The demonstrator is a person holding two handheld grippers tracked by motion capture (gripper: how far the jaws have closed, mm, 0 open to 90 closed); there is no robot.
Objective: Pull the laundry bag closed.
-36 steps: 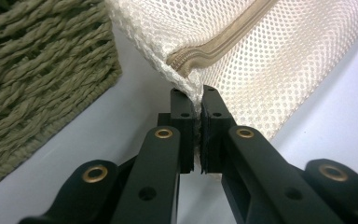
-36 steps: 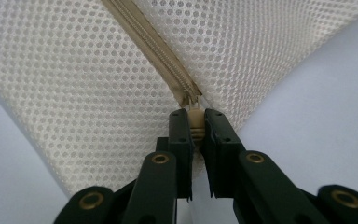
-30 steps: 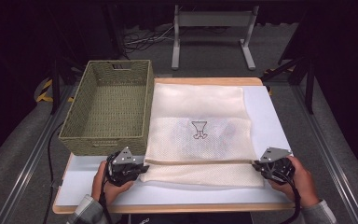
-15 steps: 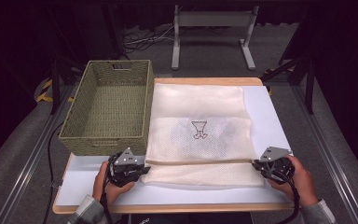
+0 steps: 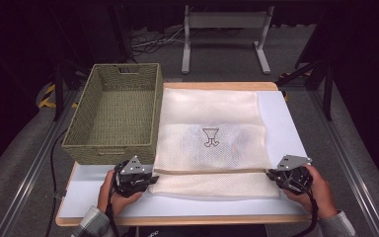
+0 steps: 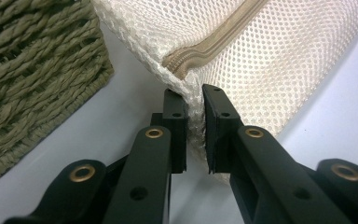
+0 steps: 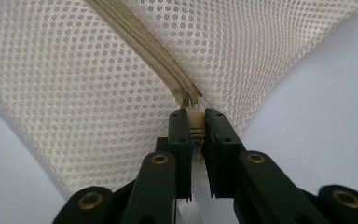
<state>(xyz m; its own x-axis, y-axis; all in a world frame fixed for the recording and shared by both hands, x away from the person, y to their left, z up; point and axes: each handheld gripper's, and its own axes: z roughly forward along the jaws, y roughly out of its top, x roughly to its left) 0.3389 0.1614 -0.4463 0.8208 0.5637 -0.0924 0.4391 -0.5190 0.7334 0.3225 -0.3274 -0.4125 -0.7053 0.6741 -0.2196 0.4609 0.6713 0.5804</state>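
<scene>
Between the jaws of the left gripper [image 6: 195, 116] sits the corner fold of the mesh bag [image 5: 209, 143]; the jaws have just been opening, though the pads [image 6: 181, 122] seem to touch the mesh. The right gripper [image 7: 196, 125] is clamped on the zipper pull [image 7: 195, 124] (at the zipper's [image 5: 209, 171] far end). The bag lies flat on the white table [image 5: 286, 128], just beside the wicker basket [image 5: 114, 117].
</scene>
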